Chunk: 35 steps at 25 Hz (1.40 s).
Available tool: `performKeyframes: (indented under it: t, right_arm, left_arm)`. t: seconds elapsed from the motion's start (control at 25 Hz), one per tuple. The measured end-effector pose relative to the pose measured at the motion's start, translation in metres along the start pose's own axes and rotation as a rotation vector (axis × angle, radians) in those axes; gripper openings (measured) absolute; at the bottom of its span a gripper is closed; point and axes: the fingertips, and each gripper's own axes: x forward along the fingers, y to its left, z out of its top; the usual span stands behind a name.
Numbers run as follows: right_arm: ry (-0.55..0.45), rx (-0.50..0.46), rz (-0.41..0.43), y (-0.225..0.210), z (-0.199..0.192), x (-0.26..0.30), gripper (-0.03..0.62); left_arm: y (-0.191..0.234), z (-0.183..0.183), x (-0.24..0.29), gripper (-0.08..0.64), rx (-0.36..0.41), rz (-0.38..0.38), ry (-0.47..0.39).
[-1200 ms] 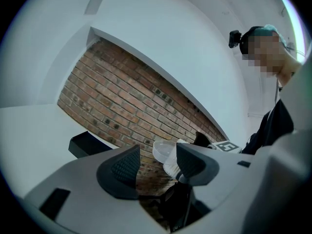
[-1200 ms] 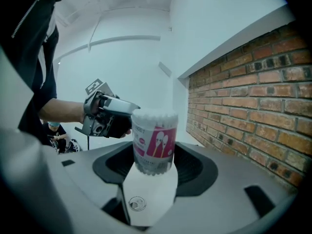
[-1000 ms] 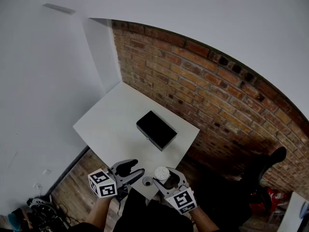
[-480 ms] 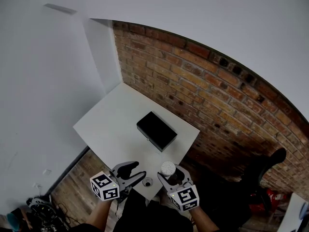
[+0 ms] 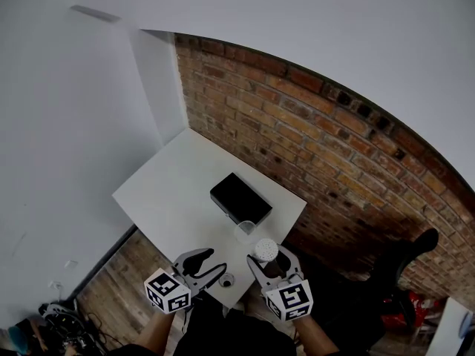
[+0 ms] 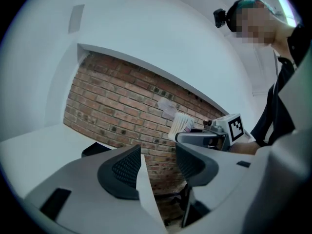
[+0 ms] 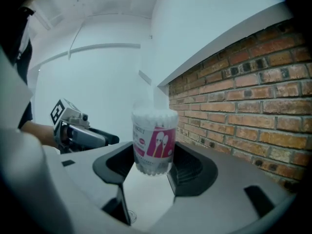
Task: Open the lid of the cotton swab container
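White table (image 5: 171,191), right tool (image 7: 152,168) clamping cotton swab container (image 7: 155,135) upright, left tool (image 6: 158,162) open

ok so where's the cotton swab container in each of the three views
head view: cotton swab container low centre, held in the right gripper fingers
left gripper view: right of centre, against the brick wall
right gripper view: dead centre, upright between the fingers
shared landmark: the brick wall, behind it in all three
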Motion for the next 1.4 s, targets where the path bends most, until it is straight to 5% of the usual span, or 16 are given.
performKeyframes:
  t: [0.4,0.72,1.4]
  right_arm:
    - [-0.011,0.011,-0.017,-0.005,0.005,-0.002,0.259]
    - [-0.016,0.016,-0.025,-0.008,0.004,-0.007,0.259]
    - [-0.015,0.012,-0.027,-0.008,0.002,-0.015,0.259]
  left_arm:
    - [0.006,0.009,-0.006,0.163,0.078,0.068,-0.02]
    - [0.008,0.003,-0.005,0.036,0.104,0.103,0.021]
    - [0.003,-0.001,-0.004,0.018,0.106,0.1,0.028]
